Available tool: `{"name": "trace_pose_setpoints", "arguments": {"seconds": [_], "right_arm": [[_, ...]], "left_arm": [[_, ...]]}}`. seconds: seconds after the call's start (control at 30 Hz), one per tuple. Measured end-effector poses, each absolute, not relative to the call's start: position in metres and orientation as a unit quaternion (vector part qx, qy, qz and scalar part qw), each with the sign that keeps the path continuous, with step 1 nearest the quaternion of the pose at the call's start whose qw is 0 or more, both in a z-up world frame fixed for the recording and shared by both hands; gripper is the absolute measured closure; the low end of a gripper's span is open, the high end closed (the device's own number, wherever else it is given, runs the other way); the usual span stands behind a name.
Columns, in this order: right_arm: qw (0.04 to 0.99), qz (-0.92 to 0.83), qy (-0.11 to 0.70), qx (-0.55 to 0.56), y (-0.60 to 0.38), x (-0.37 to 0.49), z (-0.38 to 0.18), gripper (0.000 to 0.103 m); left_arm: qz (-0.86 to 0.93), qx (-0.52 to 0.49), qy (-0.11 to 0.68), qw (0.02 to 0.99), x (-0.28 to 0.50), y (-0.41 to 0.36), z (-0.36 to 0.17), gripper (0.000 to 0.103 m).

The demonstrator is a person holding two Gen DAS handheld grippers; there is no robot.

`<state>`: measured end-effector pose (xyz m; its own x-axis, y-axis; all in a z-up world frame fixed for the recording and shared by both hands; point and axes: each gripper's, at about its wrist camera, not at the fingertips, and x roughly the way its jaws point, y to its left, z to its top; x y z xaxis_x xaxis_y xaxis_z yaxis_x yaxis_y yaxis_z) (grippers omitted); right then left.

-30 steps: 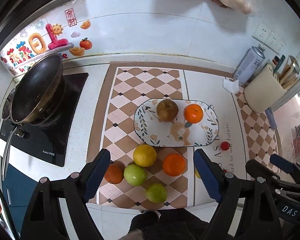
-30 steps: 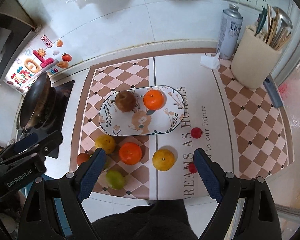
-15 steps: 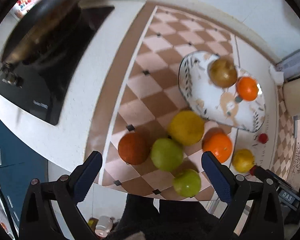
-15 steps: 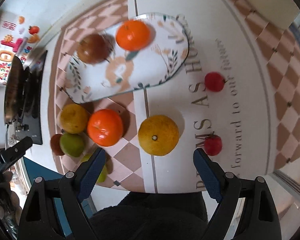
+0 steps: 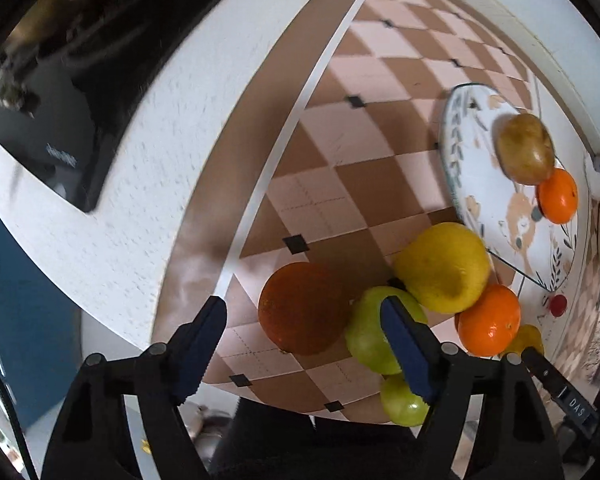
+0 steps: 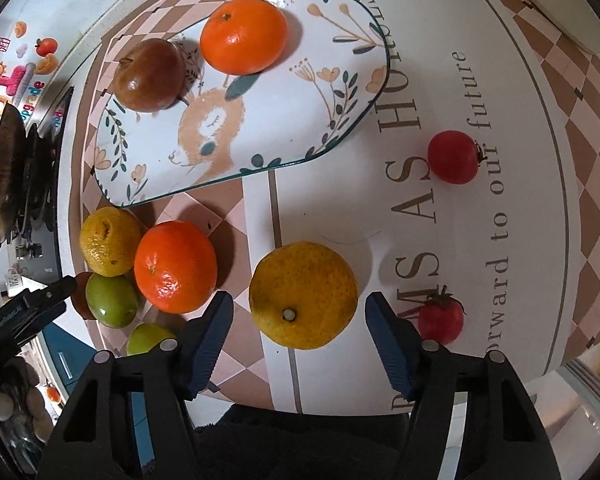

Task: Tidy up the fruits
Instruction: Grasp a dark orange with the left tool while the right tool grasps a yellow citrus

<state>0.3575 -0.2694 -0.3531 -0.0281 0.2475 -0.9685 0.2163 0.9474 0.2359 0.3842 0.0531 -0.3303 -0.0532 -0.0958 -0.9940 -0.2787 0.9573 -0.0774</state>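
On the checkered mat, a dark orange fruit (image 5: 304, 308) lies between the fingers of my left gripper (image 5: 306, 344). Its jaws are closing and a gap shows on both sides. Beside it cluster a green apple (image 5: 370, 336), a yellow fruit (image 5: 444, 266), a bright orange (image 5: 488, 320) and a second green apple (image 5: 402, 404). My right gripper (image 6: 300, 340) straddles a yellow-orange citrus (image 6: 304, 294). Its jaws are closing too, and the pads stand just off the peel. The floral plate (image 6: 300, 92) holds a brown pear (image 6: 150, 74) and an orange (image 6: 244, 34).
Two small red tomatoes (image 6: 454, 156) (image 6: 440, 316) lie on the lettered part of the mat, right of the citrus. A black stove (image 5: 60, 100) with a pan sits to the left. The counter's front edge runs just under both grippers. A pale utensil holder (image 6: 556, 8) stands far right.
Both grippers have sunk close to the counter and tipped downward. Their jaws have narrowed. The left now frames the dark orange fruit, the right the yellow-orange citrus.
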Motion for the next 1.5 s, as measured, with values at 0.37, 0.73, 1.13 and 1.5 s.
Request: {"name": "trace_pose_setpoints", "arguments": {"seconds": [0.37,0.73,1.13,1.5], "right_arm": [[0.666,0.011,0.729,0.159,-0.264,0.363,-0.376,0.041],[0.658,0.008,0.735,0.164,-0.266,0.354,-0.379,0.041],[0.66,0.007,0.735,0.155,-0.266,0.363,-0.381,0.041],[0.679,0.025,0.717,0.153,-0.259,0.376,-0.357,0.042]], "left_arm": [[0.057,-0.145,0.726,0.67,0.382,0.063,-0.353,0.052],[0.047,-0.139,0.73,0.668,0.383,0.06,-0.366,0.05],[0.045,-0.12,0.729,0.673,0.395,0.059,-0.366,0.053],[0.035,-0.127,0.716,0.686,0.41,0.062,-0.331,0.058]]}}
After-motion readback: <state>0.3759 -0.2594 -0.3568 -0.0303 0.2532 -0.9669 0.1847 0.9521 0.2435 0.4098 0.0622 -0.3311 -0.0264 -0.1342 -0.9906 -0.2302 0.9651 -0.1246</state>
